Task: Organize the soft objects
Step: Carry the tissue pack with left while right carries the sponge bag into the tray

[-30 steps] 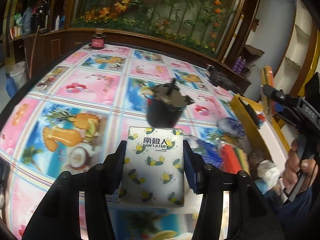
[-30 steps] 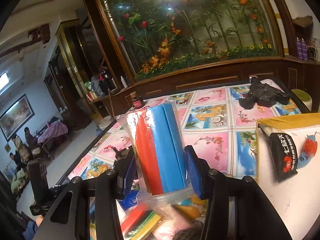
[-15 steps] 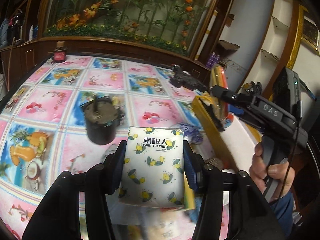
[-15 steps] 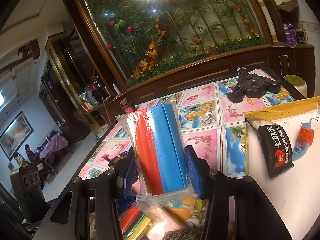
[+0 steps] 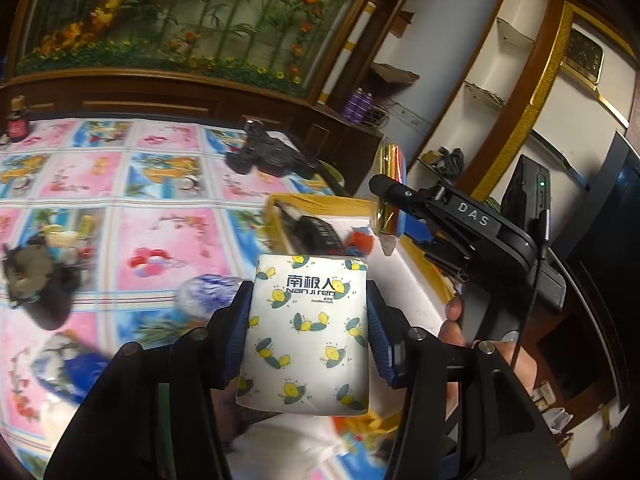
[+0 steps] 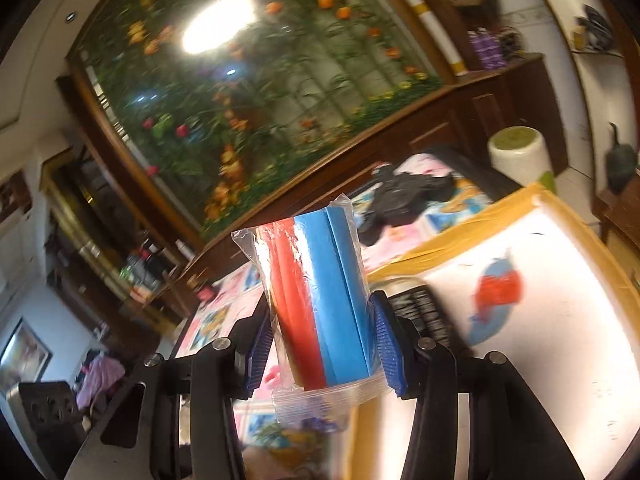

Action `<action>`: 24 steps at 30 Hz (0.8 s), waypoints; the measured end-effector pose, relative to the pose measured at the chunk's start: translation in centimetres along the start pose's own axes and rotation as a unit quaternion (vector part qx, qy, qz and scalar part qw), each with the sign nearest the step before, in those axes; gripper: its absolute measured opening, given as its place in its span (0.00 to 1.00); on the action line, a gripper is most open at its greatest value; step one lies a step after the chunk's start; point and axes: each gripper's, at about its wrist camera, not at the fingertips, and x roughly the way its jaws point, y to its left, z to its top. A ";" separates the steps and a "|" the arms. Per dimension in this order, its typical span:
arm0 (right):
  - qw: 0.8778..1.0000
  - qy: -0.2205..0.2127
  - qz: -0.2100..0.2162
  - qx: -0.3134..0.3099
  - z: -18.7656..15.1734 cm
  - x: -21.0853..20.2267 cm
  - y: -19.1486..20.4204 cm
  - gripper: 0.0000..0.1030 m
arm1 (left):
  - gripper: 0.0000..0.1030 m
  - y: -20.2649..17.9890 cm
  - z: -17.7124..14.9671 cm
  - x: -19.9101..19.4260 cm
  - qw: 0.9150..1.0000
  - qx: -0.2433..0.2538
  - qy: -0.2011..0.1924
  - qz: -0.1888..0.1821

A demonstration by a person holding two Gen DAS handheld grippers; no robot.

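**Op:** Lower right of the right wrist frame: white box [image 6: 560,360] with a yellow rim, my presumed drop target. A black pouch [image 6: 424,312] and a red-and-blue toy [image 6: 496,296] already lie in it. Right gripper [image 6: 320,344] is clamped on the sleeve of foam sheets [image 6: 324,300], red and blue, standing upright between the blue pads.

**Obs:** Largest risk first?

**Op:** Collision of the two tools. In the left wrist frame the right tool sits centre right, its nose over the box's far rim, and the left gripper [image 5: 308,336] points at the same box. Both loads converging on one opening could knock together.

**Obs:** Next?

**Op:** Foam sleeve. Its plastic is slick and loose, bunched below the pads at lower centre; I judge the stack could slide out if the grip slackens over the rim rather than over the floor of the box.

**Obs:** And the left load?

**Op:** Left gripper is closed on the tissue pack [image 5: 308,332], centre frame, held by its sides. Soft pack; a hard squeeze could buckle it.

**Obs:** Legible text?

**Op:** Tissue pack: "南极人", "Nanjiren", lemon print. Right tool body: "DAS". Pouch lettering is blurred, unreadable.
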 end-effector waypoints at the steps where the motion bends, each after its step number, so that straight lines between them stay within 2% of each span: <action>1: 1.000 -0.001 -0.016 0.011 0.3 -0.2 -0.9 0.45 | 0.49 -0.6 0.1 0.7 1.000 -0.001 0.005 -0.006; 6: 0.996 0.012 -0.068 0.059 1.2 -0.9 -4.1 0.45 | 0.49 -2.9 0.5 4.1 0.999 -0.007 0.031 -0.026; 10: 0.989 0.027 -0.127 0.075 1.5 -1.2 -5.2 0.45 | 0.49 -4.3 0.1 7.1 0.998 -0.014 0.051 -0.024; 14: 0.983 0.037 -0.158 0.089 1.7 -1.3 -5.4 0.45 | 0.49 -4.7 -1.2 9.8 0.994 -0.040 0.092 -0.040; 16: 0.980 0.046 -0.169 0.092 1.8 -1.1 -5.3 0.45 | 0.49 -5.2 -1.9 10.6 0.993 -0.037 0.104 -0.042; 24: 0.971 0.065 -0.205 0.101 3.4 0.0 -4.2 0.45 | 0.49 -6.0 -3.3 11.7 0.991 -0.017 0.126 -0.049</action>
